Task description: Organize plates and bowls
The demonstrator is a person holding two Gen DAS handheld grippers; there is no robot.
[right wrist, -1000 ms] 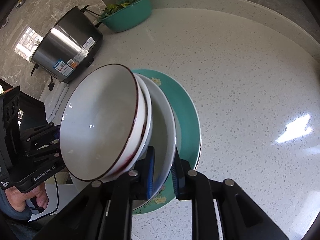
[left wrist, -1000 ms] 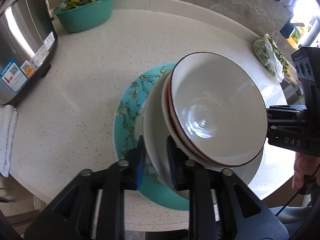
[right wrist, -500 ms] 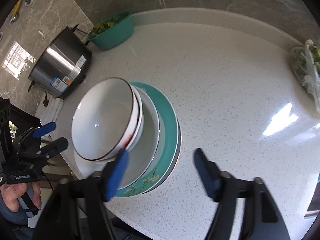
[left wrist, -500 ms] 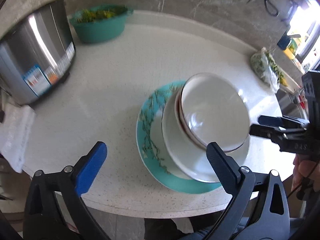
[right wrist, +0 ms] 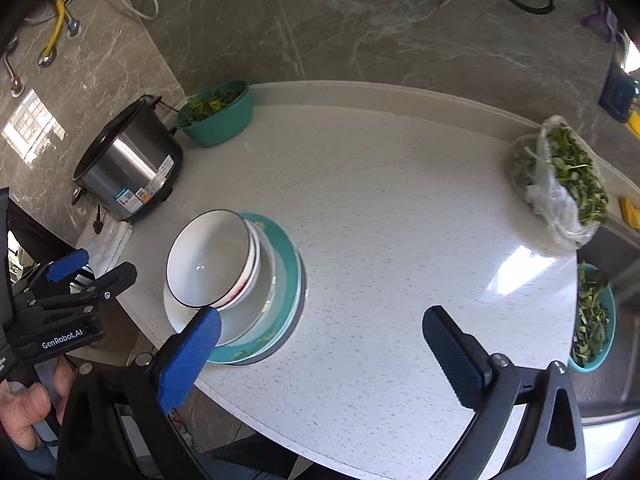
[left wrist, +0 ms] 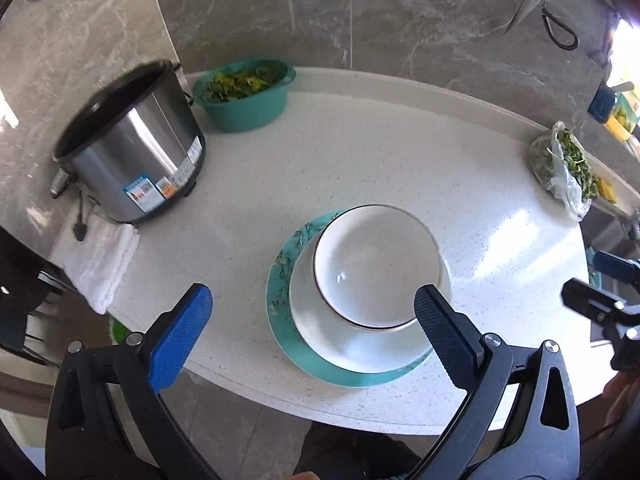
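Observation:
A stack stands near the front edge of the white round table (left wrist: 360,152). A teal floral plate (left wrist: 286,272) is at the bottom, a white plate (left wrist: 316,324) lies on it, and white bowls with a dark rim (left wrist: 376,264) are nested on top. The stack also shows in the right wrist view, with the teal plate (right wrist: 290,264) and the top bowl (right wrist: 208,260). My left gripper (left wrist: 316,332) is open and empty, raised above and in front of the stack. My right gripper (right wrist: 324,348) is open and empty, raised to the right of the stack.
A steel rice cooker (left wrist: 132,144) stands at the left with a white towel (left wrist: 100,260) in front. A teal basin of greens (left wrist: 244,92) is at the back. A plastic bag of greens (right wrist: 560,184) lies at the right. Another teal basket of greens (right wrist: 592,320) sits beyond the table's right edge.
Both grippers were shut on the white plate's rim, then opened and let go. Both have pulled back and up, away from the stack, which now rests flat on the table.

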